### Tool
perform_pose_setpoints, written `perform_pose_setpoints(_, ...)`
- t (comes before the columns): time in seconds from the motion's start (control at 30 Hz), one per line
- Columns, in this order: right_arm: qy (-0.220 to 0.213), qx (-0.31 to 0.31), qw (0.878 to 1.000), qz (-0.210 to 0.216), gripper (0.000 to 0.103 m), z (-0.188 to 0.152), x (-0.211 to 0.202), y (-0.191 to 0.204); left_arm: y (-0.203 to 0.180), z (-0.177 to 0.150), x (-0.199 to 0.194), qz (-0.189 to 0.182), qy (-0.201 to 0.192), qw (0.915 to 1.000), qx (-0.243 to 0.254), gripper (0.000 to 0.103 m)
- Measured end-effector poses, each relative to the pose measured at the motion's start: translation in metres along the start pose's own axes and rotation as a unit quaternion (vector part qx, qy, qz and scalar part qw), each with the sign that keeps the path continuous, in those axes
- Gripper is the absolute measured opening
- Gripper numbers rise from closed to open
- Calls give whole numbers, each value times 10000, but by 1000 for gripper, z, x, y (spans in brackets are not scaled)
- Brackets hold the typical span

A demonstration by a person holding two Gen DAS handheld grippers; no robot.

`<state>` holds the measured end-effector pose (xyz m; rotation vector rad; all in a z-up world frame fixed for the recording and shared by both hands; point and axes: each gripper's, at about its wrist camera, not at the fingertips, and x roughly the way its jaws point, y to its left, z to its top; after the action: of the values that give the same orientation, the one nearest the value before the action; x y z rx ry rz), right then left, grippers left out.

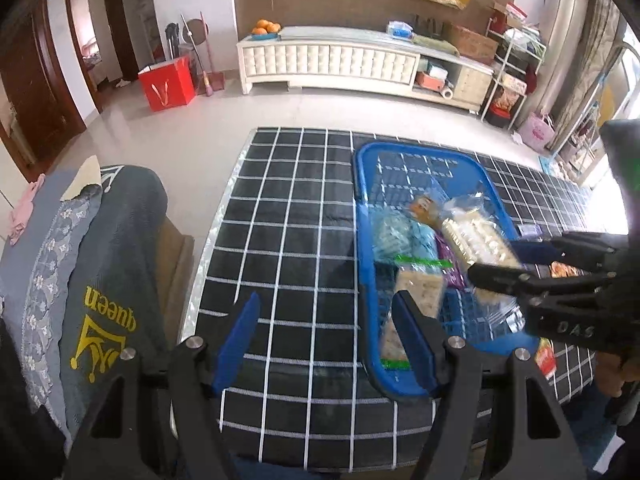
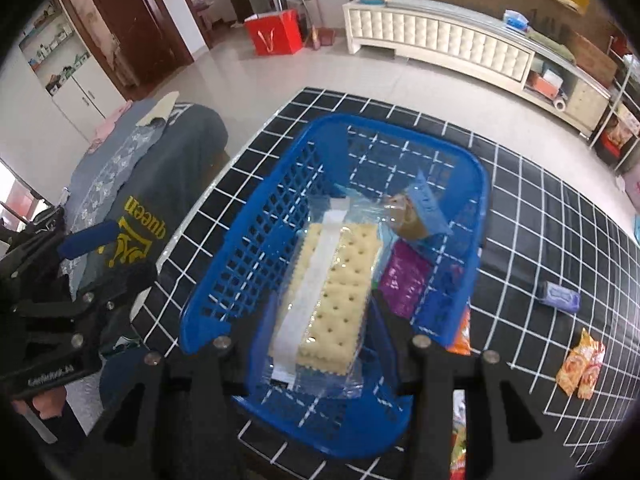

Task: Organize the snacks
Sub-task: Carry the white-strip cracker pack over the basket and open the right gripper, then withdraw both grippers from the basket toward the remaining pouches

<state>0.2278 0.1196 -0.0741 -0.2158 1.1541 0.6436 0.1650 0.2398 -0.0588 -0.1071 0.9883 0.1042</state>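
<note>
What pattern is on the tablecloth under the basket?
Black with a white grid, on the tablecloth; clearest in the right wrist view.

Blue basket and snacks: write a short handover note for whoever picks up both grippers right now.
Left gripper: open, empty, beside the blue basket.
Right gripper: shut on the cracker pack, held over the basket.
Done: purple packet and several others already lie in the basket.
Left: release the crackers, then collect the orange packets and small purple pack from the checked tablecloth.

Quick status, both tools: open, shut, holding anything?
Left tool: open, empty, beside the blue basket.
Right tool: shut on the cracker pack over the basket.
</note>
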Motion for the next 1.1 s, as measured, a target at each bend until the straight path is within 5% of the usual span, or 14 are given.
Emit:
perform_pose_setpoints(0.67, 557, 61, 9984, 50, 52, 30, 65, 13, 34, 5, 50, -202, 401, 9978, -496, 67)
perform_pose_setpoints(0.87, 443, 45, 9987, 246, 80, 27, 62, 14, 38, 1, 51, -151, 418, 9975, -553, 67)
perform_pose_setpoints(1.1, 129, 41, 9995, 288, 82, 18, 34, 11, 28, -5, 38, -151, 369, 9976, -566, 67)
